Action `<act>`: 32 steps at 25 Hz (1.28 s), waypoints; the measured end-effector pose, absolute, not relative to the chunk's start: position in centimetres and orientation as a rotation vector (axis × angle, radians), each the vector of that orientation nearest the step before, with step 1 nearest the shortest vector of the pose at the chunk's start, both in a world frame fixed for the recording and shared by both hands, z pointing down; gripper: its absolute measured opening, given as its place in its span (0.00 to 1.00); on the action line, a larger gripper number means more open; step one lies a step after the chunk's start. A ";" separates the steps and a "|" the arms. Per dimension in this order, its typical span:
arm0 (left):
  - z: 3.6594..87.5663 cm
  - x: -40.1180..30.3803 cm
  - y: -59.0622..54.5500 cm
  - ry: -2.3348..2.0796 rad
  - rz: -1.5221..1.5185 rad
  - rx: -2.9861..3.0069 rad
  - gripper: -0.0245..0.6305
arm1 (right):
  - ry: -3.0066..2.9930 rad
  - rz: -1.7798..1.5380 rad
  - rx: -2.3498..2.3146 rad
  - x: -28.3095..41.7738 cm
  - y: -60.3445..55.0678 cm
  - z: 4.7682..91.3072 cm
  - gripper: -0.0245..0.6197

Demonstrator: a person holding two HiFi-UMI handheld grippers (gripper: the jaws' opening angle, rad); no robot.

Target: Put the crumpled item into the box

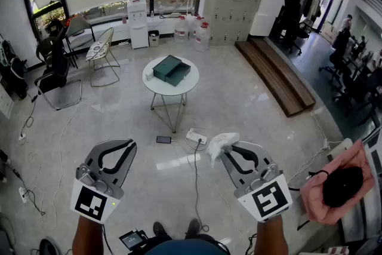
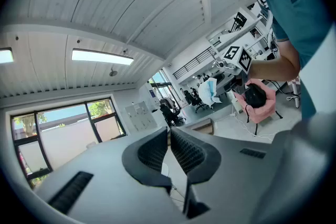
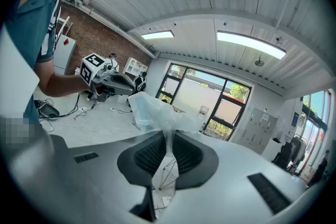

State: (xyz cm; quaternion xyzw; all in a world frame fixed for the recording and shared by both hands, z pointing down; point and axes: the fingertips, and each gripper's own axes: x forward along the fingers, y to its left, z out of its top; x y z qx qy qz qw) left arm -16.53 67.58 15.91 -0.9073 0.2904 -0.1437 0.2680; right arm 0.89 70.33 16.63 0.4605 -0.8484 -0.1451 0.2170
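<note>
A: Colour check?
B: I read the box (image 1: 171,68) as dark green, on the white round table (image 1: 156,84). The crumpled item (image 1: 222,141), nearer me than the table, is white with a pale-blue tint.
A: Grippers?
B: Left gripper (image 1: 126,145) and right gripper (image 1: 227,151) are grey, with black ribbed pads (image 3: 149,155) and black-and-white square markers. Pink cloth (image 1: 334,188) far right of the table.
</note>
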 end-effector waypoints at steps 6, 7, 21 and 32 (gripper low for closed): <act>16.2 -18.1 67.5 0.777 -0.390 -2.452 0.09 | -2.338 -0.407 1.281 -0.7 70.2 16.7 0.13; 16.3 -18.5 67.4 0.777 -0.388 -2.456 0.09 | -2.337 -0.407 1.285 -1.0 70.0 16.7 0.13; 16.9 -28.3 64.6 0.747 -0.353 -2.467 0.09 | -2.335 -0.368 1.331 -10.6 67.1 17.1 0.13; 18.2 -29.8 60.4 0.787 -0.369 -2.481 0.09 | -2.383 -0.362 1.284 -12.7 62.0 17.9 0.13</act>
